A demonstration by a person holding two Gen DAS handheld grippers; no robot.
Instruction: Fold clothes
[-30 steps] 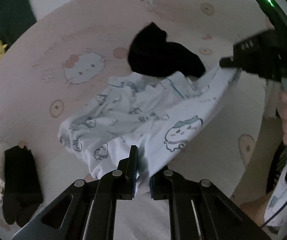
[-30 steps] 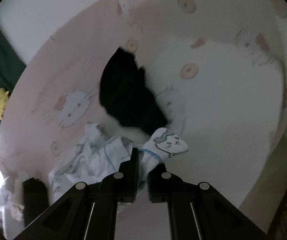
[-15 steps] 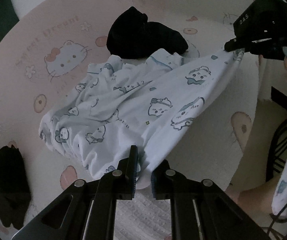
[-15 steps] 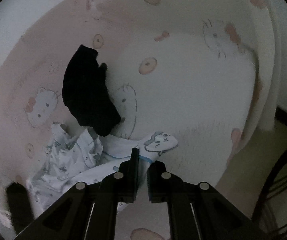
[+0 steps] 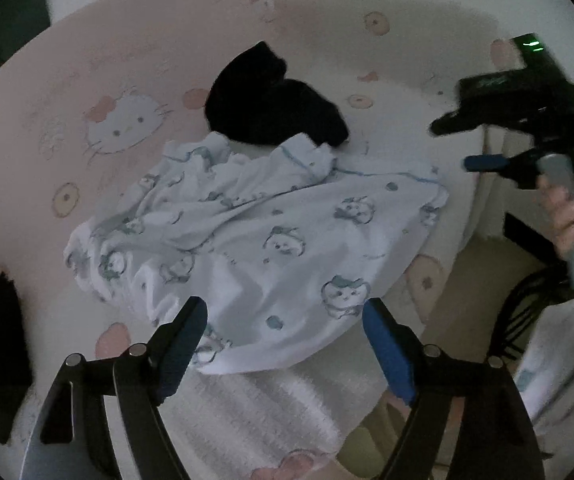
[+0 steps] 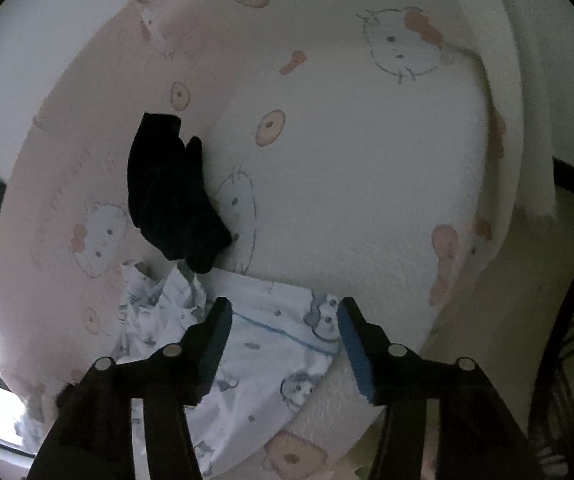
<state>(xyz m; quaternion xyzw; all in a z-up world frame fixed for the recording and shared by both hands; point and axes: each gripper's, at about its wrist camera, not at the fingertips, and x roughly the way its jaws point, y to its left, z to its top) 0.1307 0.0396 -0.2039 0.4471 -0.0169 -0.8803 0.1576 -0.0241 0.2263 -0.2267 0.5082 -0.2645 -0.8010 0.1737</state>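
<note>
Hand-held gripper left (image 5: 283, 320) and right (image 6: 283, 322): both now released; printed garment (image 5: 271, 232) dropped on blanket (image 5: 47, 92).

The right hand-held gripper (image 6: 285, 316) hangs with its blue-padded fingers (image 6: 353, 340) spread wide over the pale blue cartoon-printed cotton garment (image 6: 255, 344), gripping nothing. The garment lies crumpled on a pink and white cat-printed blanket (image 6: 367, 160) covering the bed; a black crumpled garment (image 6: 171, 192) touches its far edge
</note>
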